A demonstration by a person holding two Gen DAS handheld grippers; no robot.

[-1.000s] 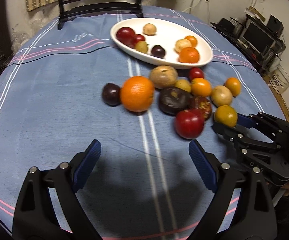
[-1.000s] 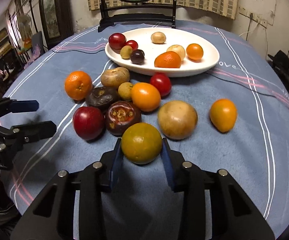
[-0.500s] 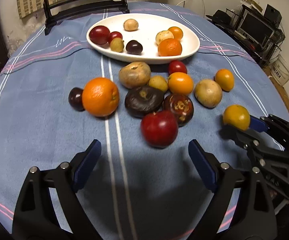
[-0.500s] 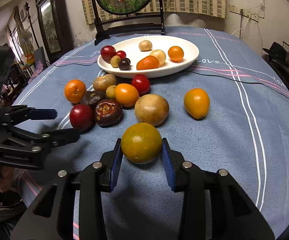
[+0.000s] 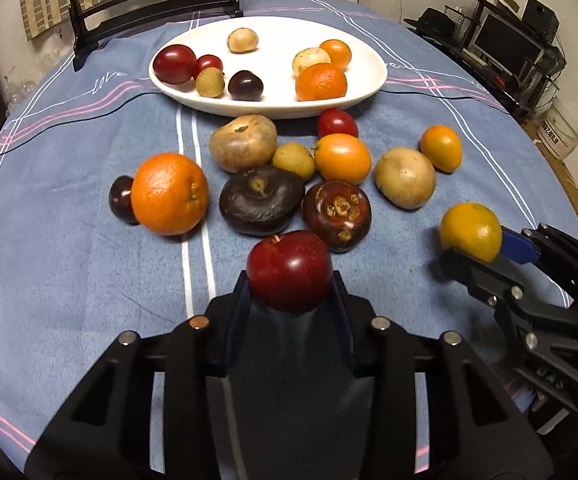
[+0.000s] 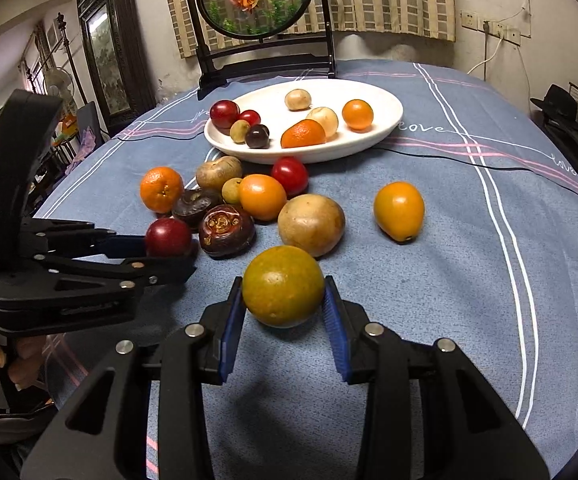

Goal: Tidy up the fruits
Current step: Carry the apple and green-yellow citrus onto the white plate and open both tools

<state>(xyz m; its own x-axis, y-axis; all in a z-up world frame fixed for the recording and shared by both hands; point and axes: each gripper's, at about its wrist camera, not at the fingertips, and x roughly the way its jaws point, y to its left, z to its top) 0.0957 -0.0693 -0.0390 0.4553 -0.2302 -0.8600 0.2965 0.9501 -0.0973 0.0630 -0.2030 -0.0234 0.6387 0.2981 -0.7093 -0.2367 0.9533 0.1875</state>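
We see a round table under a blue cloth (image 5: 69,280) with white and pink stripes filling most of both views. Toward the top centre of each frame sits a white oval dish (image 5: 369,80) (image 6: 389,120). It holds eight fruits, among them a dark red plum (image 5: 174,64), a mandarin (image 5: 321,82) and a dark purple fruit (image 5: 245,85).

Our left gripper (image 5: 289,292) rises from the bottom centre of the left wrist view, its jaws closed most of the way onto a red apple (image 5: 289,270), one pad on each side of it. In the right wrist view the same gripper (image 6: 169,248) enters from the left edge, with the apple (image 6: 168,237) pinched at its tip. The apple sits low over the cloth; we cannot tell whether it touches.

Our right gripper (image 6: 285,300) comes up from the bottom centre of its own view, blue pads pressed on either side of a yellow-green citrus (image 6: 283,286). In the left wrist view it stands at the right edge (image 5: 473,248), the citrus (image 5: 470,231) at its tip.

Loose fruit lies on the cloth between the dish and the grippers, in the middle of both frames. A large orange (image 5: 169,194) stands at centre left with a small dark plum (image 5: 120,200) touching its left side. Beside it are two dark brown mangosteens (image 5: 262,200) (image 5: 337,216), two tan round fruits (image 5: 243,143) (image 5: 405,178), a smooth orange fruit (image 5: 343,159), a red tomato (image 5: 337,123) just below the dish rim, and a small yellowish fruit (image 5: 293,160). A yellow-orange fruit (image 5: 441,148) lies apart at the right.
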